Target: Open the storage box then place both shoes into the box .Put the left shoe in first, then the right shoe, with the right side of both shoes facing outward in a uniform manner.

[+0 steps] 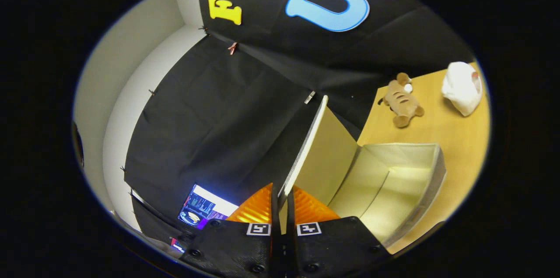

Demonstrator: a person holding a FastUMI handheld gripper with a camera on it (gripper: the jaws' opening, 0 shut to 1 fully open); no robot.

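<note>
1. The gripper (282,197) is clenched on the thin edge of the pale, stiff lid (321,155) of the cream fabric storage box (431,173), both fingers pressing its faces.
2. The lid stands swung up, so the box's bare inside is exposed, ready for the shoes.
3. A white shoe (462,87), probably one of the pair, lies on the light wooden surface (455,133) beyond the box, well apart from the fingers.
4. A brown plush toy animal (401,100) lies near it.
</note>
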